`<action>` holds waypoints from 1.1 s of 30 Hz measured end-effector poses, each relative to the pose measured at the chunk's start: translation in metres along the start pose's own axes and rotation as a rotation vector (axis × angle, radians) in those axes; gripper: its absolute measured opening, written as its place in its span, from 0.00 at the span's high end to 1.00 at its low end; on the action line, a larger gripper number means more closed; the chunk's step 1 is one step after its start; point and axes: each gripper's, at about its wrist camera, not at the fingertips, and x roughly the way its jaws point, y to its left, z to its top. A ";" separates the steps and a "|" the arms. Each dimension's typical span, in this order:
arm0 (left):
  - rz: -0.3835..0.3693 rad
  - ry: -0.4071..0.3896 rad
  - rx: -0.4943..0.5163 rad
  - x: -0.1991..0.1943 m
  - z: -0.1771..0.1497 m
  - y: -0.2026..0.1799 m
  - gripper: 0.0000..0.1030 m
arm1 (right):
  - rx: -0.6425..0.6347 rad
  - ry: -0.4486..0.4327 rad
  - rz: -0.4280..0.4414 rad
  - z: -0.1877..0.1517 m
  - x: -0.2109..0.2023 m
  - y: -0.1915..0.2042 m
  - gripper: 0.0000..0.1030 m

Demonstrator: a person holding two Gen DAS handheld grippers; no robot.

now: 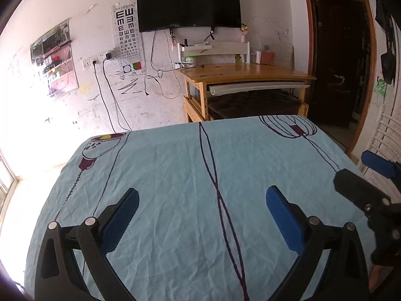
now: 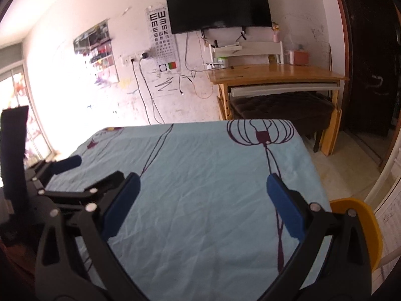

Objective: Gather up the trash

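We've got both grippers above the table, which is covered by a light blue cloth (image 1: 175, 175) printed with dark lantern outlines. Left gripper (image 1: 203, 218): fingers spread wide, nothing between the blue pads (image 1: 283, 220), hovering over the cloth's near half. Right gripper (image 2: 203, 205): also spread wide and not gripping anything, over the near right part, close to the right edge. In the left wrist view the right gripper shows at the right edge of the table. No trash visible to us on the cloth in either view, so we can't tell where it is. Yellow chair (image 2: 361, 225) sits just off the near right corner. Beyond the far edge: wooden desk (image 1: 245, 72), wall TV (image 1: 188, 2), eye chart (image 1: 127, 35).
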 end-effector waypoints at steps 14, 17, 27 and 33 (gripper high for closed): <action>-0.028 0.003 -0.022 -0.002 -0.005 0.006 0.07 | 0.041 0.026 0.018 0.001 0.008 -0.010 0.06; -0.029 0.006 -0.024 -0.002 -0.006 0.006 0.07 | 0.045 0.026 0.018 -0.001 0.007 -0.010 0.06; -0.040 0.018 -0.023 -0.001 -0.007 0.005 0.07 | 0.046 0.038 0.018 -0.001 0.011 -0.012 0.06; -0.053 0.039 -0.036 0.002 -0.007 0.007 0.07 | 0.048 0.045 0.018 -0.001 0.013 -0.013 0.06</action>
